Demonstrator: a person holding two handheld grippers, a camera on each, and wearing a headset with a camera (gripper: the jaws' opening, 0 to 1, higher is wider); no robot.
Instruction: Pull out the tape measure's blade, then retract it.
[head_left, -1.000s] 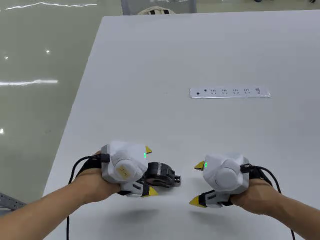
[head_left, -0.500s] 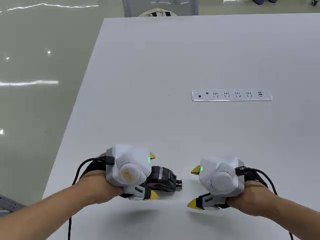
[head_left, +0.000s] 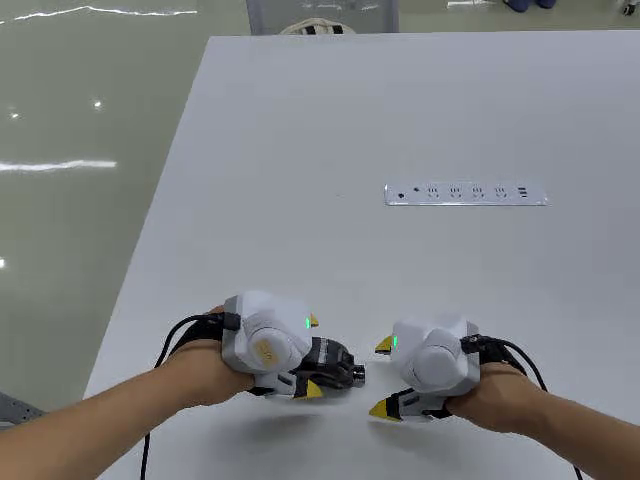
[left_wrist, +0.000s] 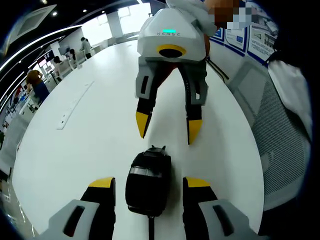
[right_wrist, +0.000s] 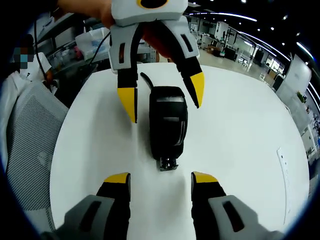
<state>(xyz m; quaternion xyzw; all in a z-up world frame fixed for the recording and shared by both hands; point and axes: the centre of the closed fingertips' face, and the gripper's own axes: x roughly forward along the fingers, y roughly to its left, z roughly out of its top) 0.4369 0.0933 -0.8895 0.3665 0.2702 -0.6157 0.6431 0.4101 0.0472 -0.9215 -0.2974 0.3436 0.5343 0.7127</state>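
Observation:
A black tape measure (head_left: 332, 362) lies on the white table (head_left: 400, 120), its blade hook (right_wrist: 168, 164) pointing at the right gripper. My left gripper (head_left: 313, 356) straddles the case from behind. Its yellow-tipped fingers (left_wrist: 102, 182) stand on both sides with a narrow gap to the case (left_wrist: 149, 177), so it is open. My right gripper (head_left: 383, 376) faces it, open and with nothing held. In the right gripper view the hook sits just ahead of that gripper (right_wrist: 161, 179). The left gripper (right_wrist: 162, 95) flanks the case (right_wrist: 168, 122) from the far end. The right gripper (left_wrist: 168, 127) shows in the left gripper view, beyond the case.
A white power strip (head_left: 465, 193) lies further back on the right. The table's left edge (head_left: 150, 220) drops to a shiny floor. A mesh chair (left_wrist: 285, 130) stands by the near edge.
The left gripper's jaws have narrowed around the tape measure. The right gripper has moved left, closer to the blade hook. The tape measure stays on the table.

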